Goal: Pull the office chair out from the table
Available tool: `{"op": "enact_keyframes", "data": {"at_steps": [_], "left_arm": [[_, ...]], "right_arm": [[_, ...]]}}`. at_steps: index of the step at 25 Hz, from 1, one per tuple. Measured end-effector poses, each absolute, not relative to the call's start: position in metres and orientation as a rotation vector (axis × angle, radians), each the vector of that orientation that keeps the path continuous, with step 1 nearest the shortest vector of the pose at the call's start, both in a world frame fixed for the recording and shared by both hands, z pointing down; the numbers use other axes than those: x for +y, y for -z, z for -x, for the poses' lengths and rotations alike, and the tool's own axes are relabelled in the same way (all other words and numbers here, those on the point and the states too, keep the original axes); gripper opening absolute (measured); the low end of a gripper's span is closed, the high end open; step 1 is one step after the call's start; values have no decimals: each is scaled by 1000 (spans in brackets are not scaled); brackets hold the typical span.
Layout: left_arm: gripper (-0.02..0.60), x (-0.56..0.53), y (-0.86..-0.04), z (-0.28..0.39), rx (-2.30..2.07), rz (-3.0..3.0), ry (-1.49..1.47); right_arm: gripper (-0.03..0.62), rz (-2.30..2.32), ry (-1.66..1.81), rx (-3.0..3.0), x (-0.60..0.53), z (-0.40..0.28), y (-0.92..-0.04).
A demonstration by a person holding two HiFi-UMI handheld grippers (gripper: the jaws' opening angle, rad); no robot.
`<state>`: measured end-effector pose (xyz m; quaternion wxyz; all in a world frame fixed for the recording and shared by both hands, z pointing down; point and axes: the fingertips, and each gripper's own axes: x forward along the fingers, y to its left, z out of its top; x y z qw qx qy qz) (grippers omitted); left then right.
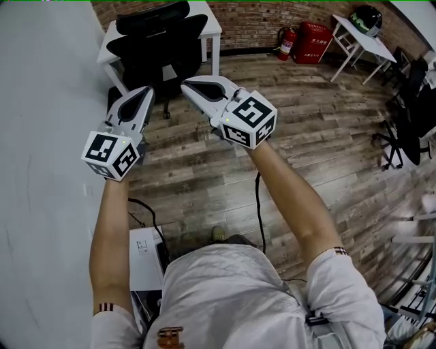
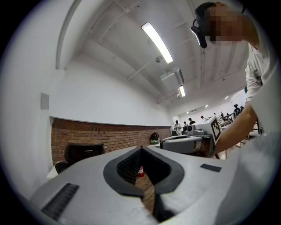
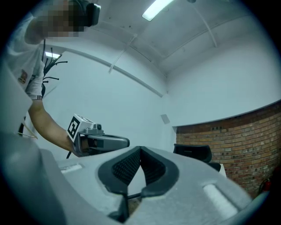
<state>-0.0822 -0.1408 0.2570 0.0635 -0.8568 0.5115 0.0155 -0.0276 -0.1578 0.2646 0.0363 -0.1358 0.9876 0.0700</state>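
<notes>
A black office chair [image 1: 160, 41] stands tucked against a white table [image 1: 212, 20] at the far end of the wooden floor. My left gripper [image 1: 148, 90] and right gripper [image 1: 187, 84] are held level side by side, short of the chair and apart from it. Both are shut with nothing between the jaws. In the left gripper view the chair's headrest [image 2: 83, 152] shows beyond the closed tips, in front of a brick wall. In the right gripper view the chair back [image 3: 193, 153] sits to the right of the tips.
A white wall [image 1: 48, 102] runs along the left. A fire extinguisher [image 1: 285, 42] and a red box [image 1: 312, 42] stand at the brick wall. Another white table [image 1: 364, 37] and a black chair [image 1: 409, 116] are at the right. A white device [image 1: 144, 259] and a cable [image 1: 259, 204] lie near the person's feet.
</notes>
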Motion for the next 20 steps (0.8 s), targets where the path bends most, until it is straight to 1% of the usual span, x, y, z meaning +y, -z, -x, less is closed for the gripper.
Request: {"op": "enact_keyframes", "data": {"at_steps": [4,11,15,20], "left_arm": [[0,-150,-253,84,1586,2554,-35],[0,-173,-256,98,1617,2522,16],[0,-200,-262,121,1627,2512,12],[0,-253,-266,163,1619,2510,-19]], "right_arm": [[2,385,-264,3051,-169,20,-263],[2,391,-253,3044,-198,15,-265],[2,398,-255,3058,-228,32,-273],[2,421,-270,3063,-283,72,-274]]}}
